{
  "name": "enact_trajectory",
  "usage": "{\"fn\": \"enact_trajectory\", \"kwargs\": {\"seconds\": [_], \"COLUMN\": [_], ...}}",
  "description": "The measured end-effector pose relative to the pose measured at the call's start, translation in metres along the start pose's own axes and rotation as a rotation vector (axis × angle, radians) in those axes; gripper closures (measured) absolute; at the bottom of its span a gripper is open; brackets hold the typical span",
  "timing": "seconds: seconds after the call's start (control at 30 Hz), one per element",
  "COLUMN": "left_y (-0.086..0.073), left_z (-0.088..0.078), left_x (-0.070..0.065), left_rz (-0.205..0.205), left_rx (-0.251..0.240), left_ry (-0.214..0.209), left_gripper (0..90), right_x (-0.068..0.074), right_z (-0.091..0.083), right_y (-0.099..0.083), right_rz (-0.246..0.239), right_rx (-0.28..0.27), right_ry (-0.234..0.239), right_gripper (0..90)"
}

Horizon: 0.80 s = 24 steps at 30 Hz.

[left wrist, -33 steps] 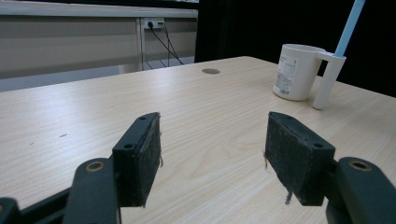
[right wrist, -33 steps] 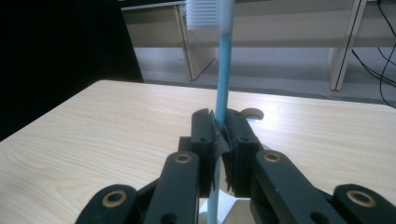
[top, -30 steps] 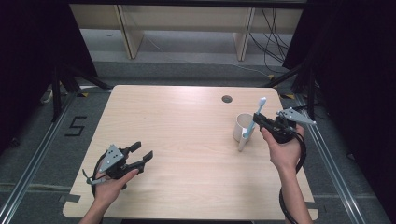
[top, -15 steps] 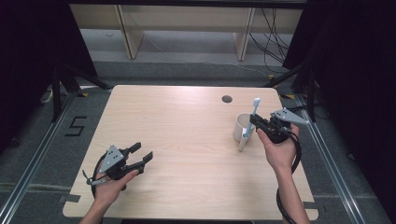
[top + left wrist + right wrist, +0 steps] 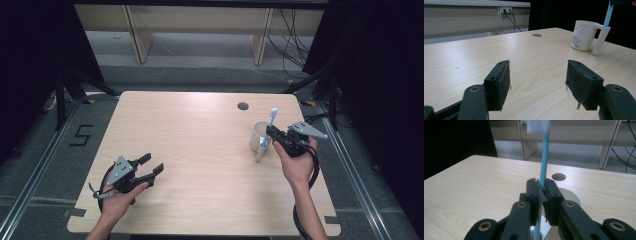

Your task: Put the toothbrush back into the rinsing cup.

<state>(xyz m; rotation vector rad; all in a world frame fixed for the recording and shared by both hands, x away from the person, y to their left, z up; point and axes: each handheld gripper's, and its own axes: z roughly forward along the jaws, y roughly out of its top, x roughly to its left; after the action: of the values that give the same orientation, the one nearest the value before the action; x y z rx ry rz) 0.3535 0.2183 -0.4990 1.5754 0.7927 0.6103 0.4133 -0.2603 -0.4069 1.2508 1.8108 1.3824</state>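
The right gripper [image 5: 274,134], clenched on the blue toothbrush [image 5: 267,131], has tipped it upright over the white mug [image 5: 258,136], ready to drop in, while the left gripper [image 5: 150,167] rests released

We see our two hand-held tools, both black. The left gripper [image 5: 148,170] carries a grey three-cornered plate on top, and its flat rectangular pads [image 5: 500,85] are worn and frayed. The right gripper [image 5: 272,132] has brass-ringed pivot holes and a black cable looping below it. Our forearms are bare, sleeveless.
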Motion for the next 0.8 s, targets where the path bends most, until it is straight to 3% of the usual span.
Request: {"fn": "enact_trajectory", "kwargs": {"seconds": [0.03, 0.07, 0.1, 0.13, 0.27, 0.3, 0.37, 0.43, 0.5, 0.63, 0.8], "left_y": [0.0, 0.0, 0.0, 0.0, -0.002, -0.002, -0.002, -0.004, -0.002, -0.003, -0.003], "left_z": [0.0, 0.0, 0.0, 0.0, 0.003, 0.003, 0.003, 0.005, 0.004, 0.003, 0.003], "left_x": [0.0, 0.0, 0.0, 0.0, 0.0, 0.0, 0.0, -0.002, -0.001, -0.001, 0.002], "left_rz": [-0.001, -0.001, -0.001, 0.0, -0.008, -0.002, 0.0, -0.03, -0.001, -0.008, -0.004], "left_rx": [-0.001, -0.001, -0.001, -0.002, -0.017, -0.007, 0.006, -0.007, 0.008, 0.01, 0.006], "left_ry": [0.0, 0.0, 0.0, 0.0, -0.013, -0.01, -0.008, -0.014, -0.01, -0.008, -0.006], "left_gripper": [35.3, 35.2, 35.2, 35.2, 35.2, 35.2, 35.2, 35.1, 35.2, 35.2, 35.2], "right_x": [0.001, -0.001, 0.002, -0.001, 0.001, 0.0, 0.002, 0.003, 0.003, 0.003, 0.001], "right_z": [0.0, 0.0, 0.0, 0.0, -0.001, 0.001, 0.0, 0.001, 0.002, 0.004, 0.005], "right_y": [-0.001, -0.003, -0.004, -0.005, -0.009, -0.01, -0.013, -0.017, -0.021, -0.027, -0.028], "right_rz": [0.008, -0.014, 0.02, -0.005, 0.024, -0.003, -0.012, -0.012, -0.013, -0.014, -0.053], "right_rx": [0.007, 0.003, 0.006, -0.009, 0.0, -0.013, -0.006, -0.004, 0.001, 0.0, 0.002], "right_ry": [-0.001, -0.01, -0.006, -0.009, -0.006, -0.006, -0.018, -0.023, -0.024, -0.031, -0.041], "right_gripper": [83.8, 83.8, 83.8, 83.8, 83.8, 83.8, 83.8, 83.9, 83.7, 83.2, 82.7]}}
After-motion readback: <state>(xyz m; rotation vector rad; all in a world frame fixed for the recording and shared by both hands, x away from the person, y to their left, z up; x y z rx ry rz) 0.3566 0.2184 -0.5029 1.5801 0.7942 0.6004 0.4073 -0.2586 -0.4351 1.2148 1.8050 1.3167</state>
